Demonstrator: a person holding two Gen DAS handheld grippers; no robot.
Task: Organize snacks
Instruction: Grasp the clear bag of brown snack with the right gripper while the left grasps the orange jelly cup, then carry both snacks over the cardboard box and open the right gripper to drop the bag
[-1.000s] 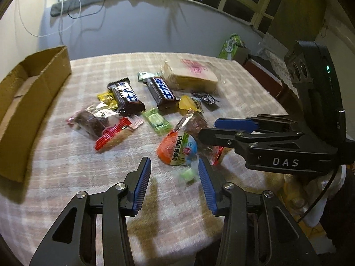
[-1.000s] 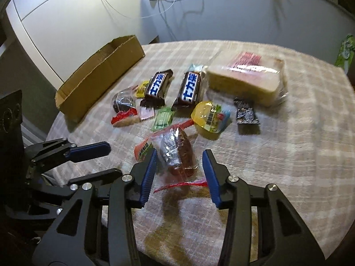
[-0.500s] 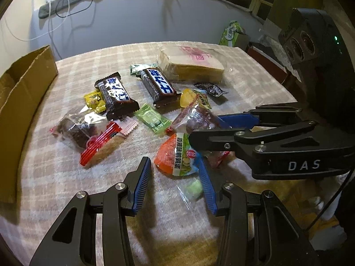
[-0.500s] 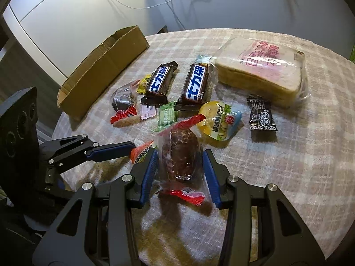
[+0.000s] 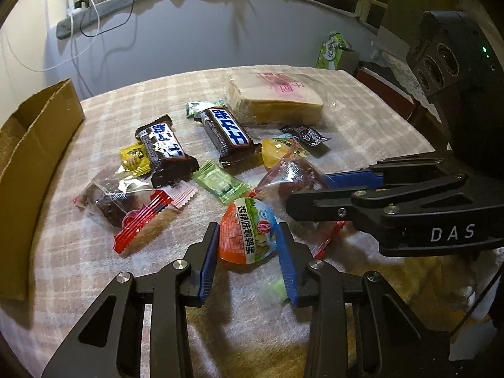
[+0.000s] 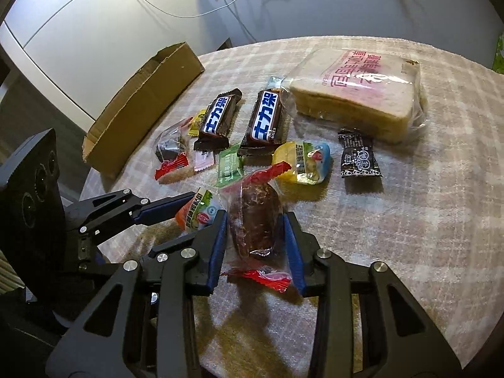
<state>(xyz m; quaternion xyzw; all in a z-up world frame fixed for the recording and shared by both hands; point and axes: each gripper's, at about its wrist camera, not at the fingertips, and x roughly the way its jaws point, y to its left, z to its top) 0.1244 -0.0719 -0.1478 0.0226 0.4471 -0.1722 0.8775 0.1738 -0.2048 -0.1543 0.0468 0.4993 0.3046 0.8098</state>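
Far left on the checked tabletop (image 5: 362, 100): open cardboard box (image 5: 34, 145), lying well apart from the snack pile. Just right of it, clear packet of dark cake with red crimped end (image 5: 121, 203), small yellow candy (image 5: 134, 157) and pink wrapper (image 5: 181, 193) tucked against the first of 2 chocolate bars (image 5: 165, 151). Next right, green candy (image 5: 222, 182), then second chocolate bar (image 5: 228, 134), with a wrapped bread loaf (image 5: 274, 100) behind it at the far side. Yellow jelly cup (image 6: 302, 162) and small black sachet (image 6: 359, 157) near the loaf's front edge.

Near centre of the left wrist view: left gripper (image 5: 249, 249), jaws partly closed around the orange jelly cup (image 5: 249, 231), blue pads right at both sides of it; firm contact cannot be told for certain. Cup resting at the near edge of the pile, lid with Chinese print turned up toward the camera.

Right of that: right gripper (image 6: 255, 233), jaws narrowed on the clear packet of dark brown cake (image 6: 253, 220), pads pressing the wrapper on both sides, 1 red crimped end above the jaws and 1 below. Packet just beside the orange cup, in front of the yellow one. Both tools close together, side by side over the tabletop's near edge.
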